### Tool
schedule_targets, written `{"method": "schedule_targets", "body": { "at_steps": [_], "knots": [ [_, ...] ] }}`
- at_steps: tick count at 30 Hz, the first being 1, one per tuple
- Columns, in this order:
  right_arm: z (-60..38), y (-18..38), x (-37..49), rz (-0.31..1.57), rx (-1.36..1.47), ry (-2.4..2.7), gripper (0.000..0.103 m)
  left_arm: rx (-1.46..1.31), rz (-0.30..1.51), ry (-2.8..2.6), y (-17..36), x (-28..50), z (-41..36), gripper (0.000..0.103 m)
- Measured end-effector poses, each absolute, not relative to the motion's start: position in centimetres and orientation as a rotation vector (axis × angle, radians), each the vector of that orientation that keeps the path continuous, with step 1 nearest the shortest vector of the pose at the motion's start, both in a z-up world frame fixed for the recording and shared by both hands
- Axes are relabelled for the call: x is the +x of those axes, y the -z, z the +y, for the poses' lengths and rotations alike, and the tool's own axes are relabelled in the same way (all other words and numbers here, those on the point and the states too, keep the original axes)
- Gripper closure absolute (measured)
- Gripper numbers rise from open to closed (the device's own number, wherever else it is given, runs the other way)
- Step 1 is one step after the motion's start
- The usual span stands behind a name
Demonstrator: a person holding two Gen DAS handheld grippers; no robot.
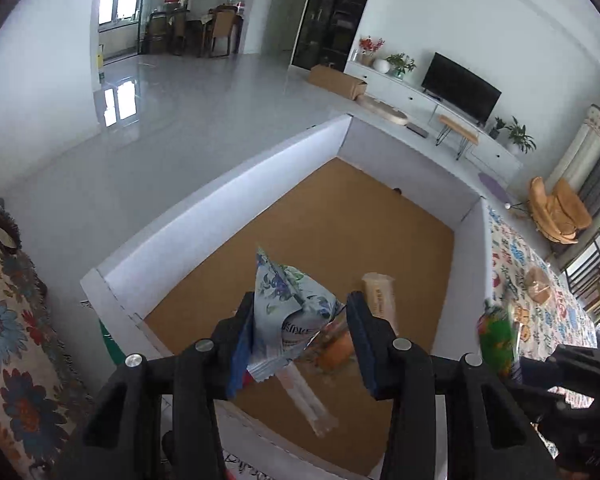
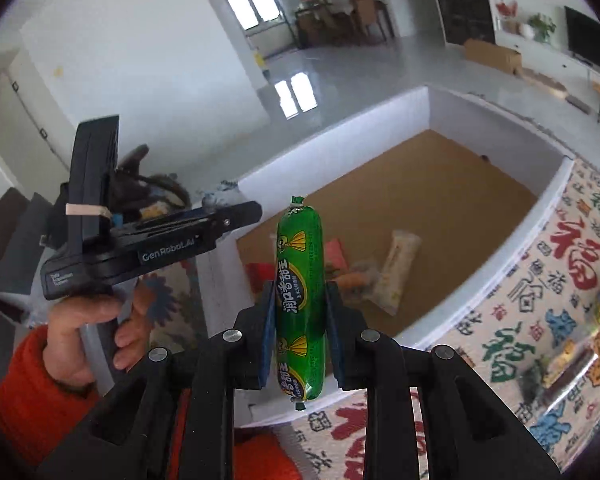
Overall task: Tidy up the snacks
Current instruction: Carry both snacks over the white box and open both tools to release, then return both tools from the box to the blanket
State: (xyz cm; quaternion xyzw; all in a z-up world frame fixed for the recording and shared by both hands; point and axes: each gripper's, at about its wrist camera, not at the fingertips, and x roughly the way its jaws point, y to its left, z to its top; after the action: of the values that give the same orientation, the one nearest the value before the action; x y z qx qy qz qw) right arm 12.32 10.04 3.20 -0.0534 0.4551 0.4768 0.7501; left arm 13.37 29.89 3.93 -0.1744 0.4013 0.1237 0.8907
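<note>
Two tools: one in each hand of the person, both above a white box
Left tool (image 1: 300, 322): partly open; a pyramid-shaped packet (image 1: 290, 304) with blue flowers sits between the pads. It leans on the left pad, and a gap shows before the right pad.
Right tool (image 2: 300, 324): narrow, its pads press on both sides of a green sausage (image 2: 300, 300), which stands upright between them, with both tied ends sticking out past the pads.
Left hand (image 2: 84, 344): seen from the right wrist view, it grips the handle of the left tool; an orange-red sleeve (image 2: 24, 392) covers the arm.
Box (image 1: 228, 192): white walls, brown cardboard floor, open on top; it stands on the table.
Inside the box: a long pale packet (image 2: 396, 272) lies on the floor next to an orange snack (image 2: 356, 278) and a pink packet (image 2: 336, 254), all near one corner.
Table (image 2: 548, 264): covered by a cloth with large coloured characters; more snacks (image 2: 568, 364) lie on it to the right of the box, blurred.
</note>
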Motion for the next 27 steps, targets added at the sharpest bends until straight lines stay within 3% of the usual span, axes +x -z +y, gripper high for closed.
{"method": "schedule_targets", "body": {
  "at_steps": [2, 3, 8, 10, 12, 14, 17, 22, 27],
  "knots": [
    [11.2, -1.6, 12.4, 1.024, -0.143, -1.039, 0.06, -0.369, 0.84, -0.304, -2.9, 13.2, 30.1, 0.02],
    [11.2, -1.1, 12.4, 1.029, -0.148, -1.029, 0.046, -0.371, 0.832, -0.319, -2.5, 12.6, 30.3, 0.018],
    [5.6, -1.5, 12.7, 0.937, -0.123, -0.931, 0.042, -0.367, 0.824, -0.268, -1.6, 10.6, 27.1, 0.017],
    [1.6, -1.4, 12.8, 0.884, -0.143, -0.847, 0.035, -0.34, 0.811, -0.216, -2.2, 9.7, 24.2, 0.017],
    [-3.1, -0.8, 13.0, 0.833, -0.172, -0.733, 0.035, -0.313, 0.805, -0.128, -2.9, 8.8, 20.2, 0.016],
    [-8.2, 0.7, 13.2, 0.812, -0.201, -0.6, 0.035, -0.291, 0.803, -0.017, -3.6, 8.2, 16.3, 0.011],
    [-16.4, 3.4, 13.3, 0.851, -0.216, -0.391, 0.035, -0.263, 0.799, 0.127, -3.7, 7.7, 9.7, 0.003],
    [-28.0, 6.4, 12.0, 0.896, -0.127, -0.135, 0.035, -0.187, 0.872, 0.269, -1.1, 9.0, 1.1, 0.002],
    [-33.7, 8.6, 10.7, 0.928, 0.009, -0.018, 0.035, -0.122, 0.927, 0.202, 2.5, 10.8, -1.4, 0.002]
  ]
}}
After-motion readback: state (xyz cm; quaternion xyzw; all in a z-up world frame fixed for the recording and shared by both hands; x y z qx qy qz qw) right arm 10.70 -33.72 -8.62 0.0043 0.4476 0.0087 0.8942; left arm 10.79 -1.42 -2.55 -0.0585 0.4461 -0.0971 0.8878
